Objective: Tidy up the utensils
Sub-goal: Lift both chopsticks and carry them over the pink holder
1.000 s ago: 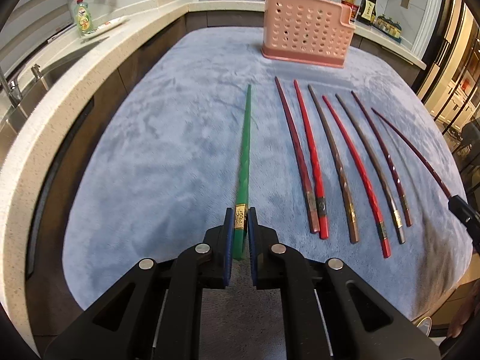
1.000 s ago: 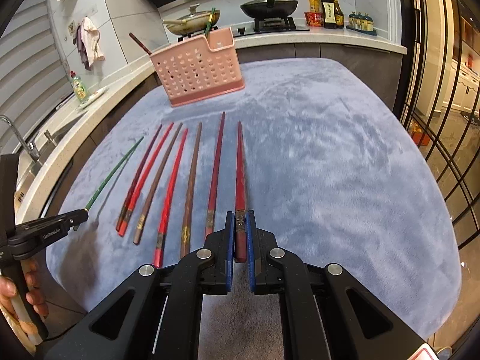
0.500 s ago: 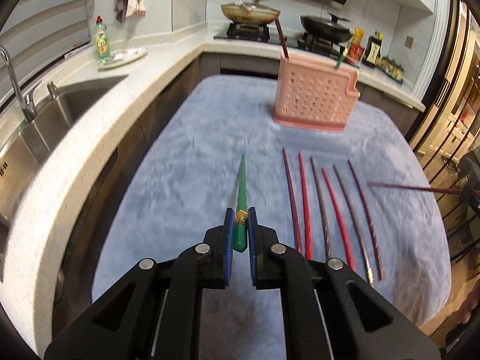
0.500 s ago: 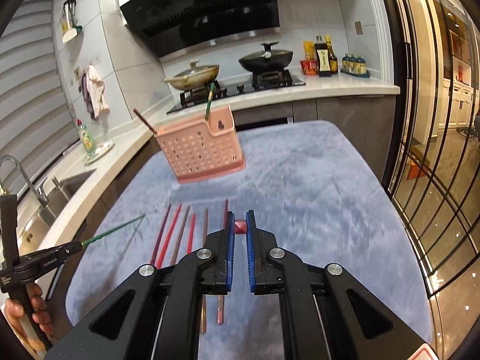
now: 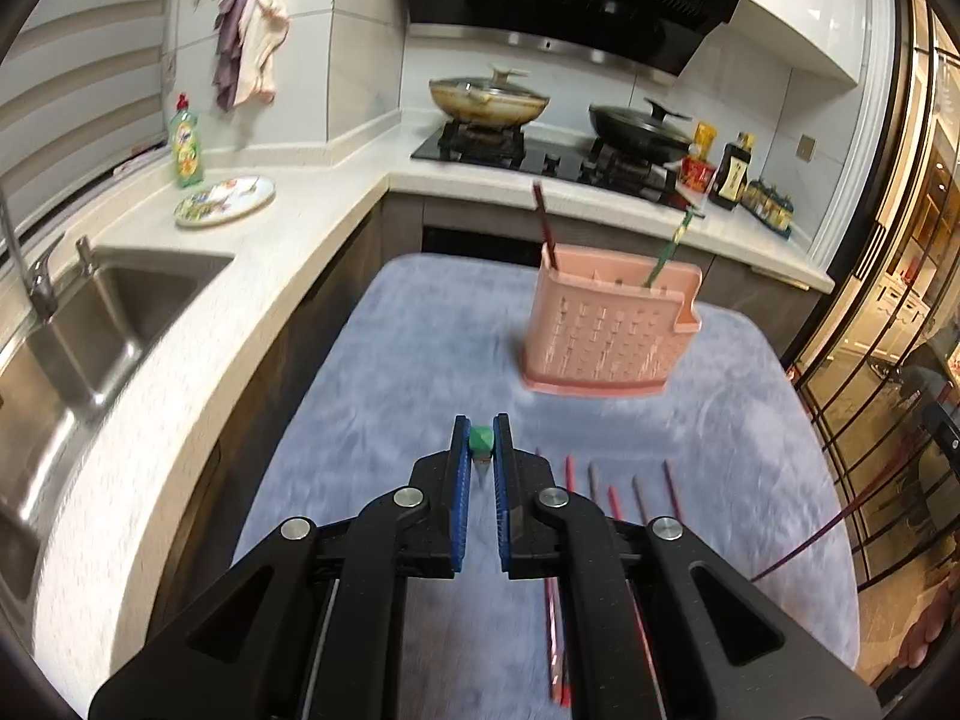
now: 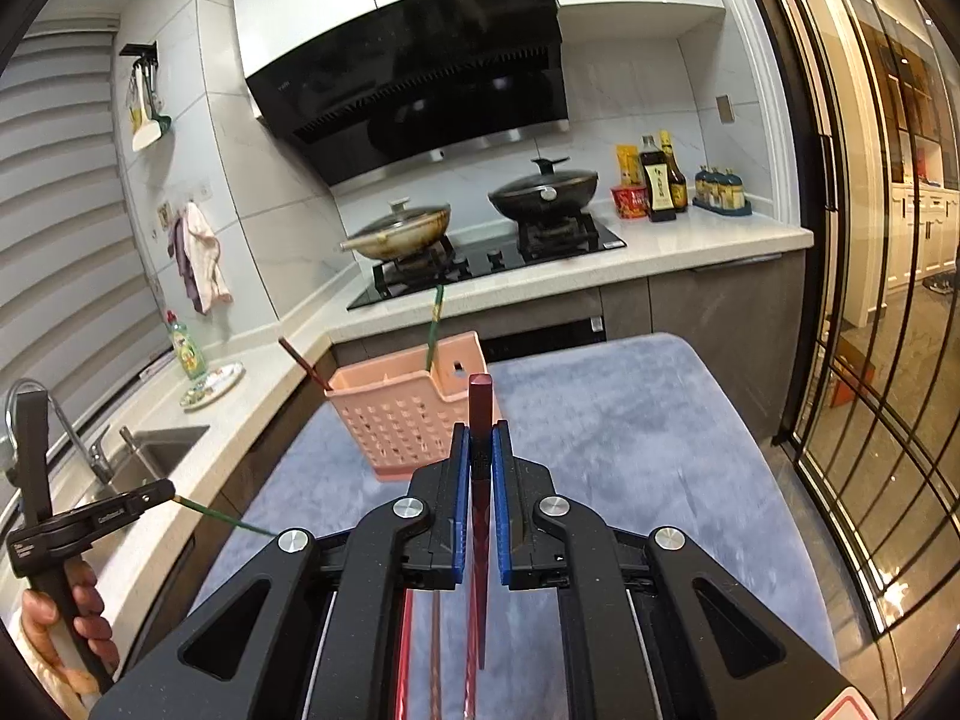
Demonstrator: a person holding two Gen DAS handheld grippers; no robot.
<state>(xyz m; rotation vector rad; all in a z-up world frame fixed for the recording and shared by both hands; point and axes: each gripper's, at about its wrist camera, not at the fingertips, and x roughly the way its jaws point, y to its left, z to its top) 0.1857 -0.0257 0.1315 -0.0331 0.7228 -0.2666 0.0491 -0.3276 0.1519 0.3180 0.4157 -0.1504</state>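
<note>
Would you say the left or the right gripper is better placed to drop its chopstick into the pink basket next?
Probably right: the right gripper holds its dark red chopstick upright just before the pink basket.

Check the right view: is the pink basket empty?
No. Two chopsticks already stand in the pink basket: a dark red chopstick at its left end and a green chopstick near the middle.

Left gripper [image 5: 480,453]: raised above surface, jaws nearly closed, blue pads [image 5: 461,480] clamping green chopstick [image 5: 480,439] seen end-on. Right gripper [image 6: 480,456]: raised, jaws nearly closed, clamping dark red chopstick [image 6: 480,414], butt end up, tip down toward camera. Person's left hand [image 6: 72,618]: wrapped round left gripper handle, near left.
</note>
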